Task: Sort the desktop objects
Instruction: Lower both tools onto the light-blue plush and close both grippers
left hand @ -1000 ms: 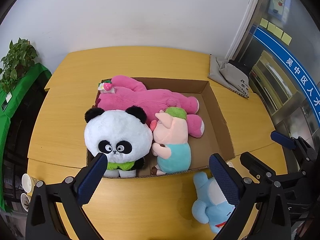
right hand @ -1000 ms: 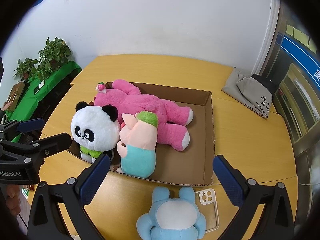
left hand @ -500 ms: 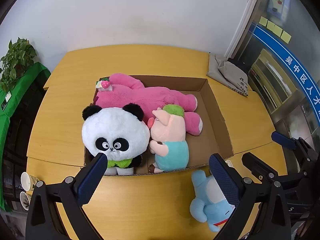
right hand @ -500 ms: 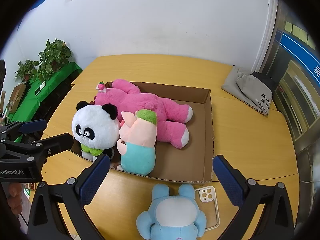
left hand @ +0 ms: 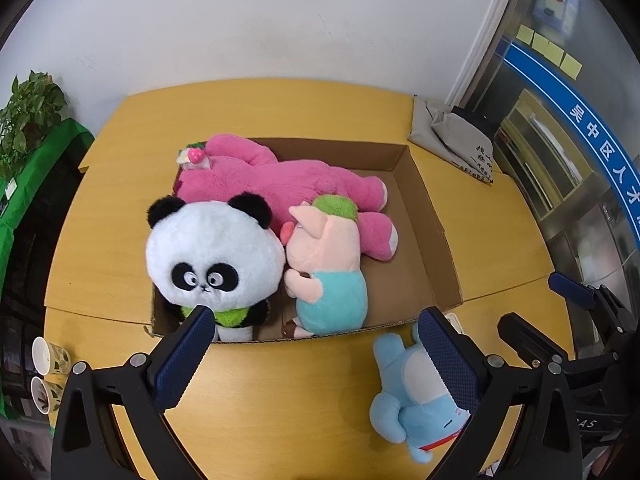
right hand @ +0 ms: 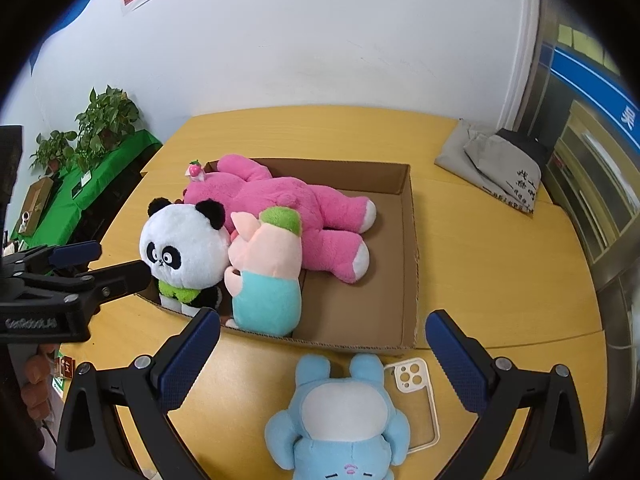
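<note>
Nearest the cameras, the left gripper (left hand: 316,354) and the right gripper (right hand: 326,354) both hung spread wide above the yellow table (right hand: 500,280), neither holding anything. Under the right gripper lay one blue plush (right hand: 340,420) on the tabletop, outside the box and just short of its near wall, with one white phone case (right hand: 418,394) touching its side. Beyond them sat the single cardboard box (right hand: 412,248), open-topped, holding three toys: one panda plush (left hand: 214,256) upright in the near left corner, one pig plush (left hand: 326,268) in a teal outfit pressed against the panda's side, and one pink bear plush (left hand: 288,188) lying lengthwise behind both, a small strawberry charm by its head. The right part of the box floor was bare cardboard. Compared with a second earlier, the toys and box kept their places; the left camera's view had drawn back a little, so the box sat slightly higher in it, and both claws were as wide as before. Farther off, one folded grey bag (right hand: 496,164) rested at the table's far right corner, two paper cups (left hand: 48,372) stood off the left edge, and potted plants (right hand: 92,132) lined a green-covered surface.
</note>
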A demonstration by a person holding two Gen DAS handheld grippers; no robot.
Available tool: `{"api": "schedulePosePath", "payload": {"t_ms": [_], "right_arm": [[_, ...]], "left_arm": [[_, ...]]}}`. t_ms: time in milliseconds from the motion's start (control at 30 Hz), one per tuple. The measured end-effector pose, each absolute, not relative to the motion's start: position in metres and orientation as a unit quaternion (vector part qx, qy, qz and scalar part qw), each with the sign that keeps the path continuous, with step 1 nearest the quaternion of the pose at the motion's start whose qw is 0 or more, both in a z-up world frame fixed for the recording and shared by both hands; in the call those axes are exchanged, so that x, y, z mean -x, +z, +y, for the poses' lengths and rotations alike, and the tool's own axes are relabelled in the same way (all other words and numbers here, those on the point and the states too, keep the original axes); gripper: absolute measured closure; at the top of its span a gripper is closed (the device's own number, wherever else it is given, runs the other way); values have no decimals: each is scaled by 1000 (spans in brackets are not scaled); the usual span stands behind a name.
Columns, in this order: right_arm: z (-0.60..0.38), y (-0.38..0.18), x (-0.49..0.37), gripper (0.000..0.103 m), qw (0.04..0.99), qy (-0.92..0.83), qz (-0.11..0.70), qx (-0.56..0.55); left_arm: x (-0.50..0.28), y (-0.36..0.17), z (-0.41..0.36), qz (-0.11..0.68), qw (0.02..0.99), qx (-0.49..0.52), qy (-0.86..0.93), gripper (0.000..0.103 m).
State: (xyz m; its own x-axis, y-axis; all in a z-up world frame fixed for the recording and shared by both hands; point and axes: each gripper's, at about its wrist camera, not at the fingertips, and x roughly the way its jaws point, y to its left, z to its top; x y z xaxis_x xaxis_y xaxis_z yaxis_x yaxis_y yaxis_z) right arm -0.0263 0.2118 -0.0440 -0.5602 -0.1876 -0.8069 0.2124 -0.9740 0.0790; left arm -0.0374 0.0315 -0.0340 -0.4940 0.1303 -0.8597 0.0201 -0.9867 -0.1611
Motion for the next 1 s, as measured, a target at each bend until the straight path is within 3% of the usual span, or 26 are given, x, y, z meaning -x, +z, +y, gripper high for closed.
{"api": "schedulePosePath", "payload": {"t_ms": [300, 633, 867, 900, 1000], "right_arm": [[245, -126, -46, 0, 149, -854, 53, -496], [252, -223, -53, 0, 147, -808, 16, -570], [257, -264, -48, 4, 177, -773, -26, -608], [257, -264, -48, 6, 181, -774, -30, -606], [260, -261, -48, 13, 191, -776, -40, -600]], "left_arm": [[48, -112, 71, -83, 110, 568, 812, 0], [66, -220, 121, -121, 174, 642, 737, 0], [64, -246, 126, -176, 205, 655, 706, 2], [64, -249, 127, -185, 210, 656, 701, 10], [63, -253, 127, -209, 228, 656, 689, 49]]}}
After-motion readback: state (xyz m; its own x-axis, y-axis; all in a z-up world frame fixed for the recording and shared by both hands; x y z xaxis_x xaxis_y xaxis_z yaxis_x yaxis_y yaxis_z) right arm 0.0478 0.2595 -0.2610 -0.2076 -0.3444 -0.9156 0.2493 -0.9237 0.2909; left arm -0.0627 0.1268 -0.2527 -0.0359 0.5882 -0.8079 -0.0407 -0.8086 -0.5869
